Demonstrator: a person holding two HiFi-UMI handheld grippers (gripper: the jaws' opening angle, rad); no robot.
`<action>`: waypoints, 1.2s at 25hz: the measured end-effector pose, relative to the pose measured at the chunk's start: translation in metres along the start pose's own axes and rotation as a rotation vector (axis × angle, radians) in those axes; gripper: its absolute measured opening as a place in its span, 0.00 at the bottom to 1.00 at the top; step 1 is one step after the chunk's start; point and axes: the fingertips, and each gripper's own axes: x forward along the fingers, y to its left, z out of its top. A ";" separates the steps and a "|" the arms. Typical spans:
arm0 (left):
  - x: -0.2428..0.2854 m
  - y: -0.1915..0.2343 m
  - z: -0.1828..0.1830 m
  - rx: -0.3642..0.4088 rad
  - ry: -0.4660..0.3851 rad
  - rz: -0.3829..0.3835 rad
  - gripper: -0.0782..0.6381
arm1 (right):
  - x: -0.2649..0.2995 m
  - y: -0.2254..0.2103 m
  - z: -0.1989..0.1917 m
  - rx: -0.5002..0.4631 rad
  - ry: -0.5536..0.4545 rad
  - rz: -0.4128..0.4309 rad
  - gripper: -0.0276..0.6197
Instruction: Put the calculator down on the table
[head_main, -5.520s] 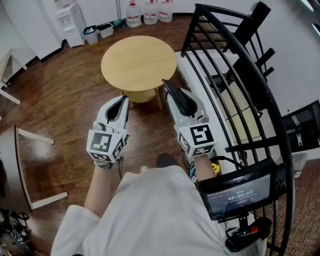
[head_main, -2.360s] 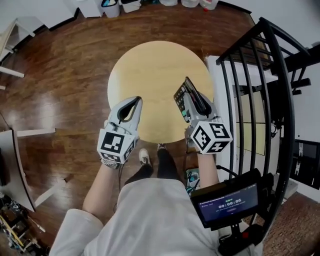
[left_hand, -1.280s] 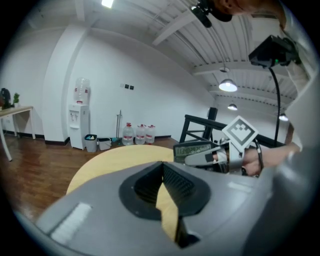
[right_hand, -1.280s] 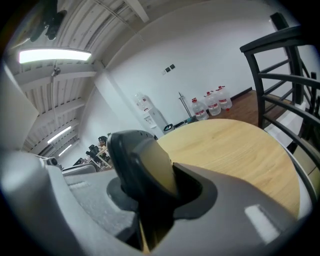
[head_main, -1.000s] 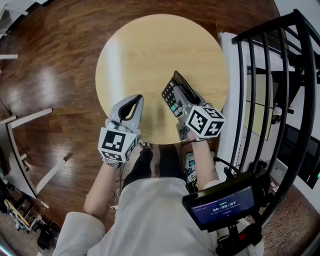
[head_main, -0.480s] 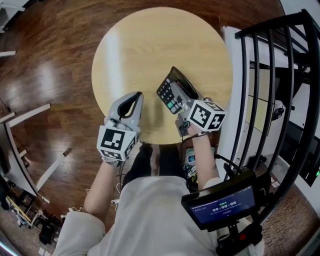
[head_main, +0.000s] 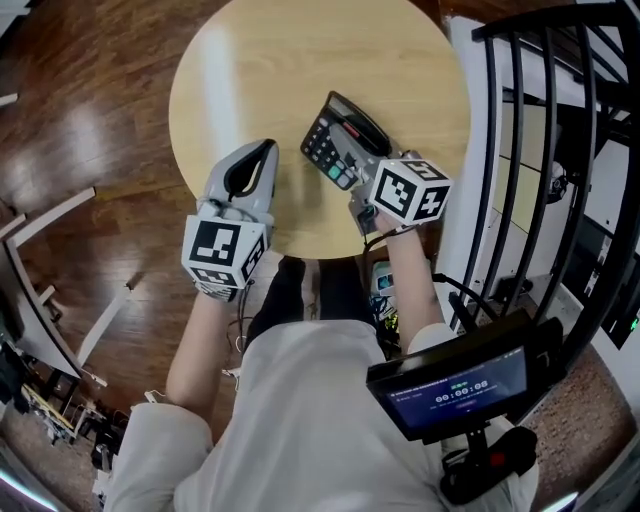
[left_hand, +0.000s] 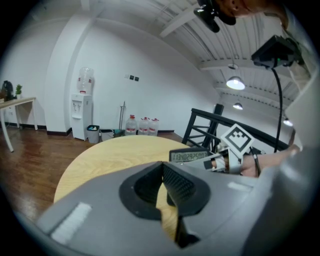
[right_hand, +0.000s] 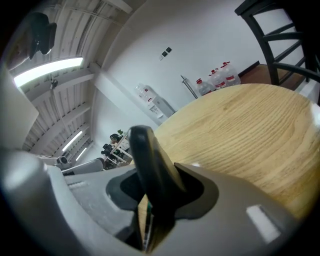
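In the head view a black calculator (head_main: 333, 148) with grey and green keys is held on edge over the near right part of the round wooden table (head_main: 260, 60). My right gripper (head_main: 358, 150) is shut on it, keys facing left. Whether its lower edge touches the wood is hidden. In the right gripper view the calculator (right_hand: 146, 150) shows edge-on between the jaws. My left gripper (head_main: 258, 160) hangs over the table's near left edge, shut and empty. From the left gripper view (left_hand: 162, 167) the calculator's lit display (left_hand: 189, 156) faces me.
A black metal railing (head_main: 520, 120) runs close along the table's right side. A dark screen (head_main: 455, 385) sits by the person's right arm. White furniture legs (head_main: 60, 215) stand on the wood floor at left. Water bottles (left_hand: 140, 125) and a dispenser (left_hand: 82, 110) line the far wall.
My right gripper has carried the calculator down and a little left, closer to the tabletop. The left gripper has stayed at the table's near edge.
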 end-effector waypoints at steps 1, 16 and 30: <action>0.000 0.001 0.000 -0.001 0.001 0.000 0.12 | 0.001 -0.001 -0.001 -0.006 0.003 -0.008 0.26; 0.004 0.002 -0.010 -0.028 0.014 -0.023 0.12 | 0.013 -0.015 0.004 -0.135 0.023 -0.064 0.32; -0.004 -0.004 -0.010 -0.006 0.011 -0.043 0.12 | 0.012 -0.028 0.000 -0.137 0.087 -0.165 0.42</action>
